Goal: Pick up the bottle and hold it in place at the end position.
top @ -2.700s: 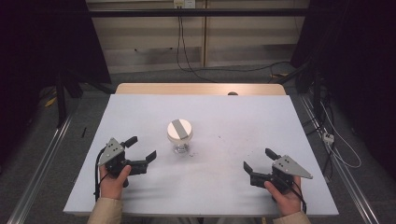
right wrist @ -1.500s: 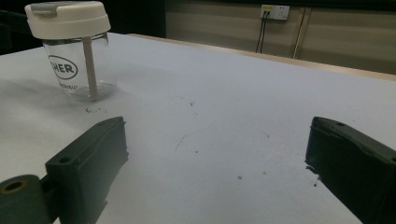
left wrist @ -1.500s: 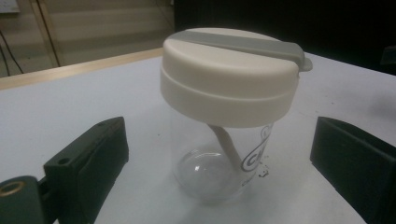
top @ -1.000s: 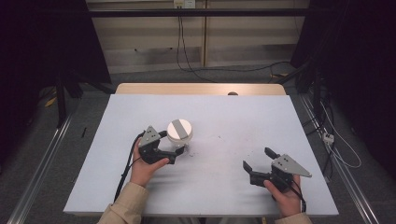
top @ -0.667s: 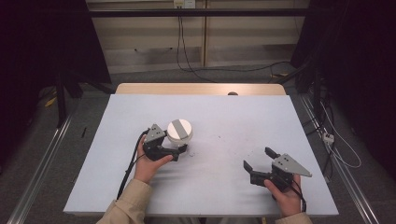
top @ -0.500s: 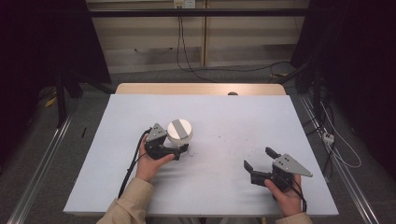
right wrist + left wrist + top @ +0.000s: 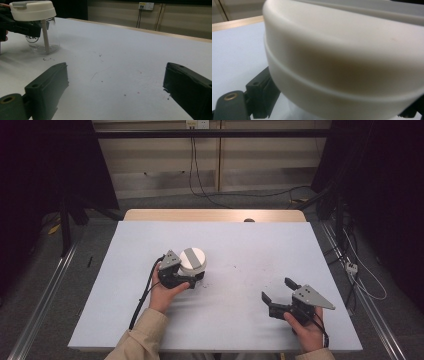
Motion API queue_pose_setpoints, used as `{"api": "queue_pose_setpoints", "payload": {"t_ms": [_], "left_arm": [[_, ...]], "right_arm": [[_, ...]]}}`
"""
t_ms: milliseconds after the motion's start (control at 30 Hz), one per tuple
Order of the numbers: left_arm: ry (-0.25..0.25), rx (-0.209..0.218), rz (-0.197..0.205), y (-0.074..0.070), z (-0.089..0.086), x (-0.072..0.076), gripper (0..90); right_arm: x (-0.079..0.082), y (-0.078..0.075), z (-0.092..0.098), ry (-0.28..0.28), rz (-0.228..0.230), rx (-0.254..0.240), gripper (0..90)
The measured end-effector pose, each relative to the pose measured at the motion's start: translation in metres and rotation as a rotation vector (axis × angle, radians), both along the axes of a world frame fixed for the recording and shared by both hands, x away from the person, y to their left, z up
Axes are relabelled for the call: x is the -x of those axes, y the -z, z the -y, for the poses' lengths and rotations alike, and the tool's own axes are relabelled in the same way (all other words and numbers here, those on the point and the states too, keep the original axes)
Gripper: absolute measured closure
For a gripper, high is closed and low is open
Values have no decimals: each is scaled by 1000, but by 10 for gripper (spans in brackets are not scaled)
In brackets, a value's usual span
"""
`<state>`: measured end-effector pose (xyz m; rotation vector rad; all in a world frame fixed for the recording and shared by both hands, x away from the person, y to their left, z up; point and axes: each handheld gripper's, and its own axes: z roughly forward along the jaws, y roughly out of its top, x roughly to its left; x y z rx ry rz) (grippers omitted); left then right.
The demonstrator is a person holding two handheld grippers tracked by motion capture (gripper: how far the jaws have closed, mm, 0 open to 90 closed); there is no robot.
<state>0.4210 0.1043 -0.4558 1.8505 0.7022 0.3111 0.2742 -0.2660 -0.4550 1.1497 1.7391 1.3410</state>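
The left gripper [image 7: 186, 279] is at the cup [image 7: 193, 266], which stands upright on the surface [image 7: 240, 255], left of its middle. In the left gripper view the cream lid [image 7: 347, 57] looms very close, with one jaw low at the left and a trace of the other at the lower right, so the jaws stand either side of the cup just under the lid. Whether they already press the clear wall I cannot tell. The right gripper view shows the cup [image 7: 42, 35] from the side, a dark jaw lying across it below the lid and a straw inside.

The step in hand looks like the grasp on the cup. Next, the jaws should close firmly on the body and hold it steady, without tipping it.

The right gripper [image 7: 280, 296] rests well apart, near the front right of the surface, jaws spread wide and holding nothing. It seems free to come over for the lid.
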Motion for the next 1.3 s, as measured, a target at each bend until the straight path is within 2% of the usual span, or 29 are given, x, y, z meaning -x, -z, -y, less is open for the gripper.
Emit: {"api": "queue_pose_setpoints", "payload": {"t_ms": [367, 533, 833, 1133, 1300], "left_arm": [[1, 5, 17, 0, 3, -1, 162], [4, -11, 39, -1, 5, 0, 169], [15, 23, 32, -7, 13, -1, 176], [16, 10, 40, -11, 24, -7, 184], [10, 41, 51, -10, 25, -8, 185]], "right_arm": [[0, 0, 1, 2, -1, -1, 54], [0, 0, 1, 1, 0, -2, 55], [0, -1, 1, 0, 3, -3, 55], [0, 0, 2, 3, 4, -4, 54], [0, -1, 2, 3, 6, -5, 54]]}}
